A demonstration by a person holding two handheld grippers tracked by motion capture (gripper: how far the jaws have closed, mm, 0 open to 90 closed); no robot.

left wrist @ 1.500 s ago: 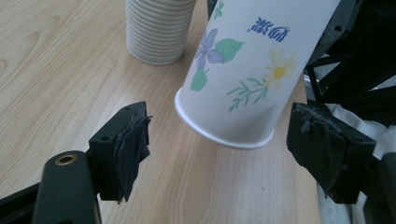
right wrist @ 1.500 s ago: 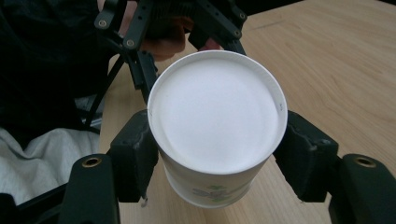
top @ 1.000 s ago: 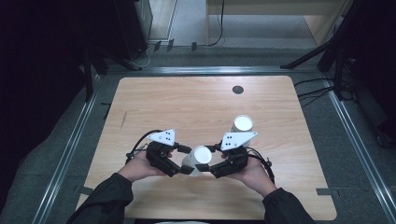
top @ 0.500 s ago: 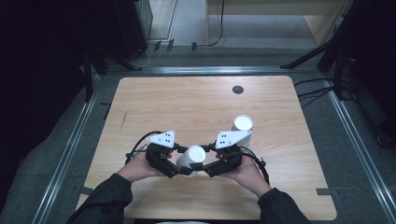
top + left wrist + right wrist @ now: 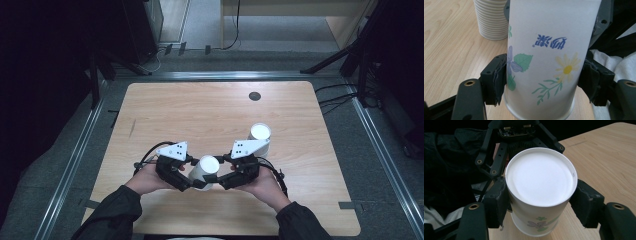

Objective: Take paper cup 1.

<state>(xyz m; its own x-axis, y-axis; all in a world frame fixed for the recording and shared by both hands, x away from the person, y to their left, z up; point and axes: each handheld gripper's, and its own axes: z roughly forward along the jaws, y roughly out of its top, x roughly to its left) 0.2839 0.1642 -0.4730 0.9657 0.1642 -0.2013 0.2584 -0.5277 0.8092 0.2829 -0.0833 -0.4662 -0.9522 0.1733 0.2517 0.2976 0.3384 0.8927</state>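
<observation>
The left gripper (image 5: pixel 187 176) has just been closing its jaws, and they now press on the sides of a paper cup (image 5: pixel 544 57), one pad on each flank, low on the printed wall where the flowers and leaves are. The cup stands upside down in the left gripper view: the blue lettering reads inverted and the rolled rim is at the bottom. The right gripper (image 5: pixel 222 177) clamps the same cup from the other side; in the right gripper view its two pads sit against the wall just under the white base (image 5: pixel 541 178), which faces that camera. So the cup hangs between the two grippers, held by both, above the near middle of the table (image 5: pixel 200 110) — in the high view it shows as a white cylinder (image 5: pixel 204 171) tilted between the hands.

Counted: two grippers, one held cup, and one stack of cups (image 5: pixel 259 137) standing upside down on the table just beyond the right gripper. The ribbed rims of that stack (image 5: pixel 491 18) also appear at the top left of the left gripper view, cut off by the frame edge — how many cups are nested in it I cannot count.

The cup's top is cropped in the left gripper view, and whether its rim touches the wood cannot be made out. A small dark round disc (image 5: pixel 254 96) sits in the far part of the table.
</observation>
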